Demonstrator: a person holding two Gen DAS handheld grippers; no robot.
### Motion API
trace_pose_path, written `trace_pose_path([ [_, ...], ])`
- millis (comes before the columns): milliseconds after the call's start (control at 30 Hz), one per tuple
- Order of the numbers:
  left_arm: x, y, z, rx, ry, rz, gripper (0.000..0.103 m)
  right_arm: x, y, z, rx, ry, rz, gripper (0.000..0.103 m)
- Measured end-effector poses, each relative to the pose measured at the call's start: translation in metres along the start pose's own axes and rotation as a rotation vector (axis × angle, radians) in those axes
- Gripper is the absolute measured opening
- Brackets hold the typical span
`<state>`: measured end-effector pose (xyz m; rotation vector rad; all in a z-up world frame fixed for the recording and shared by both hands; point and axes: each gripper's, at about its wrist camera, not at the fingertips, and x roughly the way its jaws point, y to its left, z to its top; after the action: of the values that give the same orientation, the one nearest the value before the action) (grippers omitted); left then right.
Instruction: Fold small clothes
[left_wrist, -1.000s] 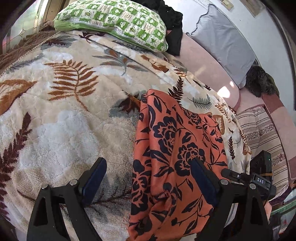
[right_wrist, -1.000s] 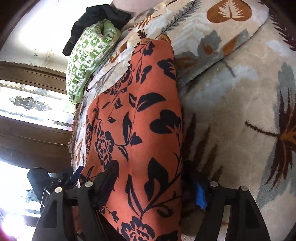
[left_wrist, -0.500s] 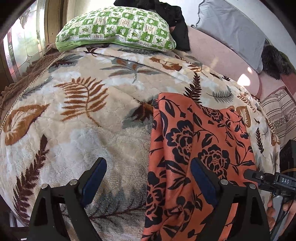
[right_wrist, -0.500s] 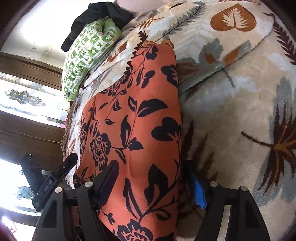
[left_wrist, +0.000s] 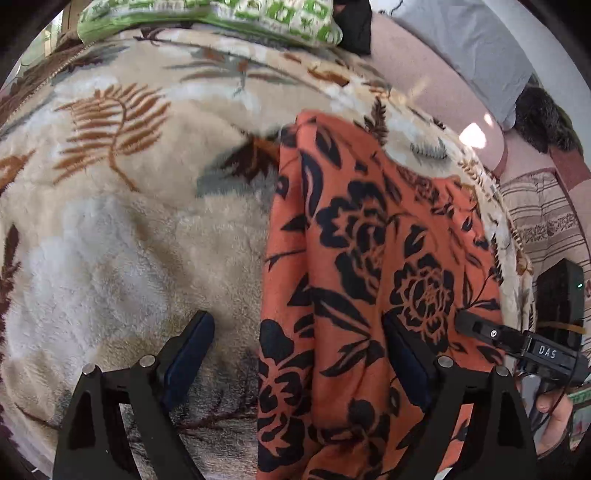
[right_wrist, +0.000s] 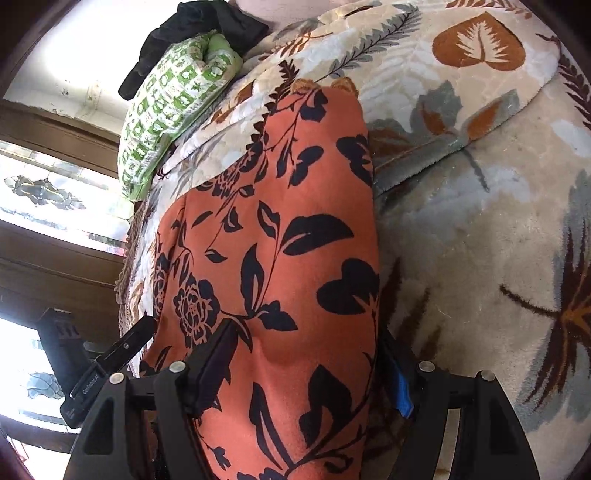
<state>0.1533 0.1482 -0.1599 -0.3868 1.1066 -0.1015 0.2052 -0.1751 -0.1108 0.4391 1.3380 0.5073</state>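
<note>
An orange garment with a black flower print (left_wrist: 369, 258) lies lengthwise on a leaf-patterned fleece blanket (left_wrist: 122, 229). My left gripper (left_wrist: 299, 354) hovers low over the garment's near left edge. Its jaws are closing, with that edge and some bare blanket between them, and the pads do not press the cloth. In the right wrist view the garment (right_wrist: 280, 240) runs up the middle. My right gripper (right_wrist: 306, 369) straddles its near right part. These jaws are closing too; one finger (right_wrist: 214, 365) rests on the cloth and the other stands just past the cloth's edge, with a small pucker between them.
A green checked pillow (left_wrist: 221, 14) and dark clothing (right_wrist: 199, 33) lie at the head of the bed. A grey pillow (left_wrist: 472, 48) and a striped cushion (left_wrist: 543, 221) lie to the right. The right gripper's body (left_wrist: 535, 350) and a hand (left_wrist: 554, 413) show beside the garment.
My left gripper has dropped closer to the garment's near edge and its jaws have narrowed. The right gripper's jaws have narrowed as well, and the cloth between them has puckered slightly.
</note>
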Motion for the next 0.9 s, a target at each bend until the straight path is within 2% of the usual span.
trace_pose_path([
  [33, -0.003, -0.006, -0.001, 0.039, -0.014, -0.001, 0.074, 0.002, 0.003, 0.001, -0.022, 0.002, -0.018, 0.057],
  [67, -0.005, -0.012, -0.001, 0.056, 0.007, -0.081, 0.032, 0.000, 0.007, 0.002, -0.033, -0.002, -0.020, 0.052],
  [100, -0.006, -0.014, 0.001, 0.034, 0.022, -0.106, 0.032, -0.005, 0.012, 0.004, -0.059, -0.010, -0.025, 0.041],
  [167, -0.010, -0.024, 0.003, 0.057, 0.006, -0.082, 0.031, -0.018, 0.023, 0.006, -0.125, -0.030, -0.034, 0.036],
  [200, -0.013, -0.030, 0.004, 0.053, -0.003, -0.101, 0.029, -0.026, 0.026, 0.008, -0.144, -0.039, -0.025, 0.035],
  [267, -0.022, -0.047, 0.008, 0.050, -0.036, -0.148, 0.029, -0.049, 0.031, 0.015, -0.186, -0.085, -0.026, 0.035],
  [367, -0.037, -0.091, 0.024, 0.112, -0.114, -0.172, 0.029, -0.093, 0.023, 0.029, -0.209, -0.156, -0.013, 0.035],
  [467, -0.022, -0.132, 0.046, 0.138, -0.102, -0.190, 0.035, -0.128, -0.010, 0.046, -0.172, -0.210, -0.013, 0.035],
  [533, 0.004, -0.154, 0.052, 0.169, -0.085, -0.159, 0.043, -0.139, -0.048, 0.056, -0.087, -0.253, -0.017, 0.037],
  [567, 0.024, -0.163, 0.053, 0.185, -0.049, -0.106, 0.058, -0.140, -0.069, 0.059, -0.051, -0.275, -0.045, 0.041],
  [600, 0.045, -0.170, 0.051, 0.198, 0.009, -0.039, 0.062, -0.135, -0.091, 0.061, -0.009, -0.272, -0.098, 0.047],
  [633, 0.063, -0.173, 0.047, 0.209, 0.062, -0.011, 0.063, -0.129, -0.115, 0.062, 0.045, -0.256, -0.171, 0.049],
  [667, 0.069, -0.173, 0.042, 0.205, 0.079, -0.041, 0.065, -0.124, -0.139, 0.059, 0.106, -0.236, -0.246, 0.051],
  [700, 0.066, -0.171, 0.038, 0.194, 0.061, -0.045, 0.066, -0.124, -0.155, 0.054, 0.149, -0.237, -0.256, 0.059],
  [733, 0.058, -0.169, 0.036, 0.193, 0.029, -0.039, 0.069, -0.131, -0.166, 0.047, 0.186, -0.264, -0.222, 0.074],
  [767, 0.051, -0.168, 0.036, 0.198, 0.007, -0.029, 0.071, -0.139, -0.169, 0.041, 0.202, -0.286, -0.234, 0.077],
  [833, 0.034, -0.164, 0.035, 0.205, -0.031, -0.014, 0.071, -0.156, -0.158, 0.035, 0.159, -0.329, -0.260, 0.077],
  [900, 0.016, -0.161, 0.031, 0.211, -0.071, 0.017, 0.071, -0.176, -0.141, 0.031, 0.099, -0.382, -0.235, 0.077],
])
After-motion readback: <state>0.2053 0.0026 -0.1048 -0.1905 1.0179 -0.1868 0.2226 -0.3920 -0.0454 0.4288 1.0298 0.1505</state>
